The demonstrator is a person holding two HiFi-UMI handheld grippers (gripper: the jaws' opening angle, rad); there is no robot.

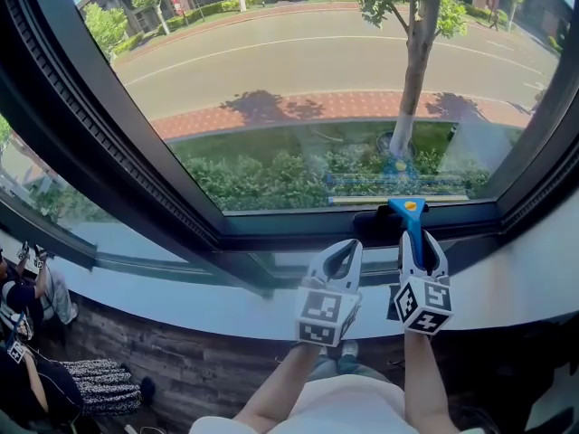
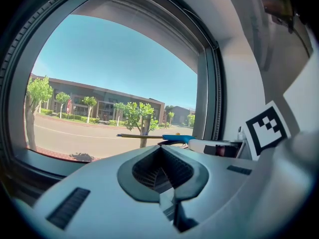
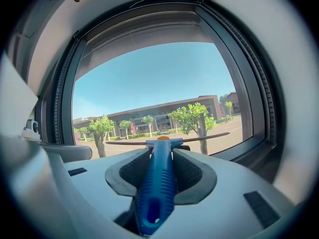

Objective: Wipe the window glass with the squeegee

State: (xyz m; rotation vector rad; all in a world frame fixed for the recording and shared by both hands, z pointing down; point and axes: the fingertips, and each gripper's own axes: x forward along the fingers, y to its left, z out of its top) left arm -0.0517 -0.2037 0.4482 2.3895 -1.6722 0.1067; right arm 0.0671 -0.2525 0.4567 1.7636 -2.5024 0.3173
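A blue-handled squeegee (image 1: 410,220) is held in my right gripper (image 1: 418,253), whose jaws are shut on the ribbed handle (image 3: 158,183). Its thin blade (image 3: 199,137) lies across the bottom of the window glass (image 1: 326,89), near the lower frame. My left gripper (image 1: 341,262) hangs just to the left of the right one, below the sill, shut with nothing between its jaws. From the left gripper view the squeegee's blue head (image 2: 175,138) and blade show to the right, beside the right gripper's marker cube (image 2: 266,128).
A dark window frame (image 1: 271,229) and a white sill (image 1: 181,306) run under the glass. A second pane (image 1: 63,206) adjoins at the left. Dark wood floor (image 1: 208,369) lies below; a person (image 1: 27,351) sits at the far left. Outside are a street and trees.
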